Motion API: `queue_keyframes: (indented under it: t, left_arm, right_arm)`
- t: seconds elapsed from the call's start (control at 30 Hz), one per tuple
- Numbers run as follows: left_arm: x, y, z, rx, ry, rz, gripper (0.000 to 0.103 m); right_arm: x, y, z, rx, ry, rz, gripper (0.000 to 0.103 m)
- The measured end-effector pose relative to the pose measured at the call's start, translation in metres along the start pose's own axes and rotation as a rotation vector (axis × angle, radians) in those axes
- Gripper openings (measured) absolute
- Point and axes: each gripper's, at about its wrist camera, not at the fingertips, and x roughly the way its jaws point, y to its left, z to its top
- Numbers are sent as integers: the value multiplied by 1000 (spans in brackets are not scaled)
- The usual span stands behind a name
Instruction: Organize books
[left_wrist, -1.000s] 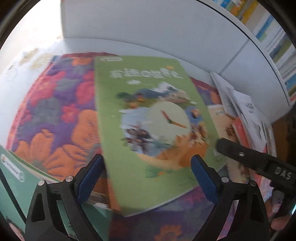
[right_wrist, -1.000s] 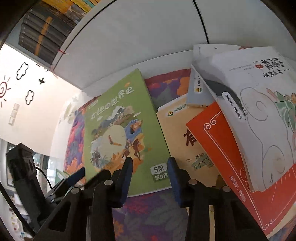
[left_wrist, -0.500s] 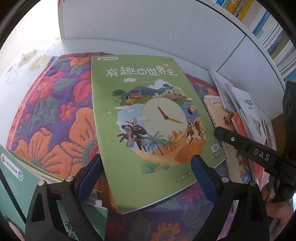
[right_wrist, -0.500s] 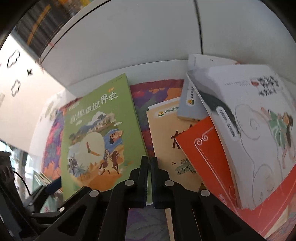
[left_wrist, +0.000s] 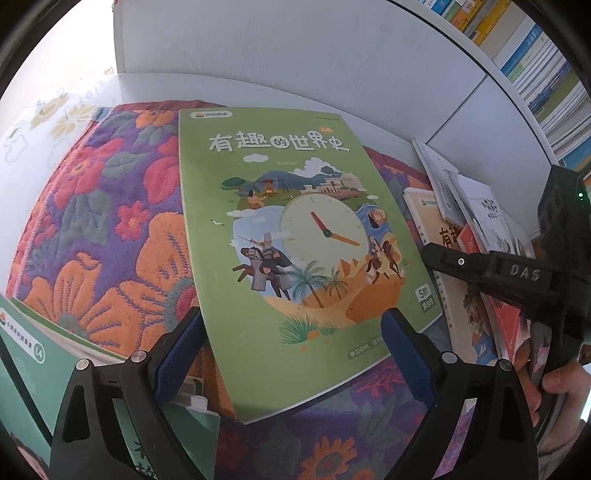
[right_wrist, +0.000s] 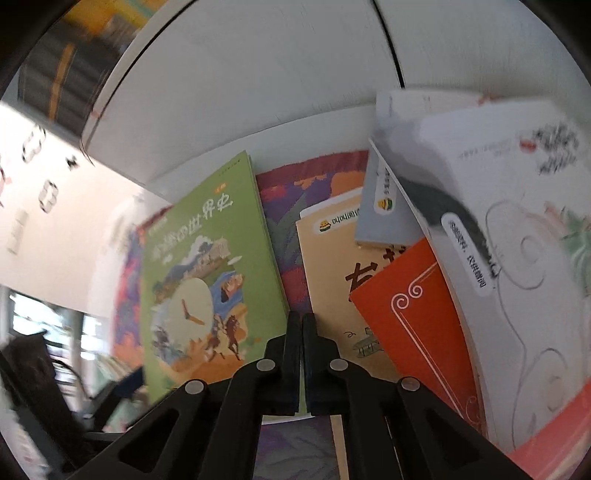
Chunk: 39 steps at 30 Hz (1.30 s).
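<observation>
Green clock-cover book (left_wrist: 295, 240) lies on purple-orange floral cloth (left_wrist: 110, 221); blurred orange-red book (right_wrist: 417, 317) seemingly white-scrolled.

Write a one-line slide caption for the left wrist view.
Open left hand-held gripper straddles a green clock-cover book on a floral cloth; right hand-held gripper reaches in beside it.

A home study or child's reading corner: packed bookshelves (left_wrist: 546, 74) rise behind white cabinet panels (left_wrist: 295, 55), children's picture books (left_wrist: 295, 240) lie on a flowery woven cloth (left_wrist: 103, 221), and cloud stickers (right_wrist: 37, 147) dot the wall.
</observation>
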Motion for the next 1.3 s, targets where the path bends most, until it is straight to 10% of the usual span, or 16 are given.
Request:
queue_keyframes:
  t: [0.13, 0.37, 0.53, 1.1, 1.3]
  left_arm:
    - [0, 1, 1, 8, 1, 1, 94]
    - [1, -7, -2, 30, 2, 37, 93]
    - [2, -28, -12, 109, 40, 104, 92]
    - [-21, -74, -77, 228, 75, 132, 92]
    - [-57, -40, -64, 149, 85, 15, 90]
  right_arm:
    - [2, -7, -1, 40, 61, 111, 24]
    - [8, 36, -9, -133, 44, -27, 50]
    - [7, 52, -28, -227, 85, -157, 50]
    - [-37, 18, -97, -189, 70, -199, 46]
    - [-106, 4, -150, -74, -100, 41, 45]
